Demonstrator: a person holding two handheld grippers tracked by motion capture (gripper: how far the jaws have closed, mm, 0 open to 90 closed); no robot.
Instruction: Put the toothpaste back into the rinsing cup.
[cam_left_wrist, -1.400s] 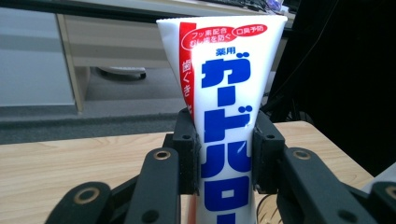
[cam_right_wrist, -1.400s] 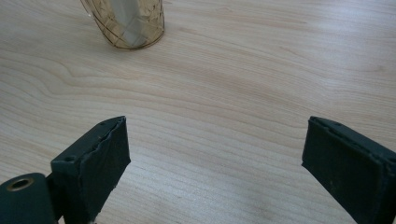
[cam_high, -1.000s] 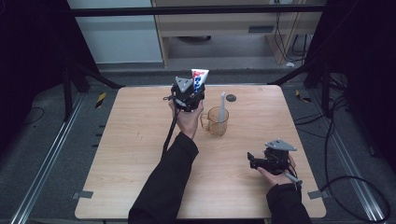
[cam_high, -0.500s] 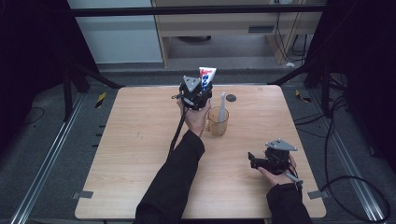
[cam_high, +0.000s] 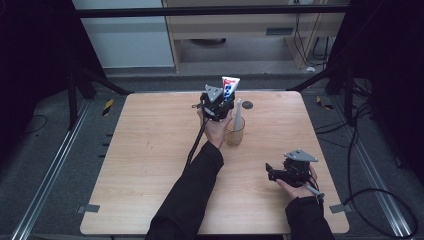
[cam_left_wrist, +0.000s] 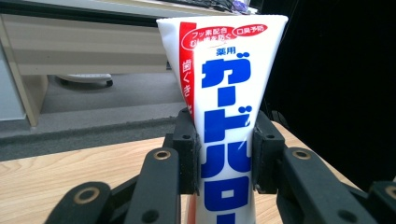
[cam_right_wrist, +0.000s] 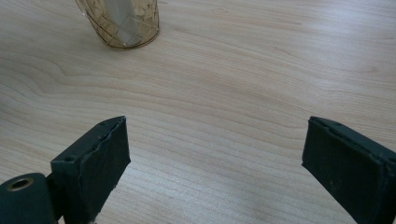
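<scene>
The toothpaste tube (cam_left_wrist: 229, 116) stands upright, clamped between the jaws of the left hand-held gripper (cam_high: 218, 103), raised over the far middle of the counter (cam_high: 150, 150), just beside the amber glass (cam_high: 234, 131). The right hand-held gripper (cam_high: 272, 172) gapes wide and empty, low over the near right.

Toothpaste tube (cam_left_wrist: 224, 116) lower end cut off below jaws by frame edge; amber glass (cam_right_wrist: 122, 21) top cropped beyond right gripper's jaws.
</scene>
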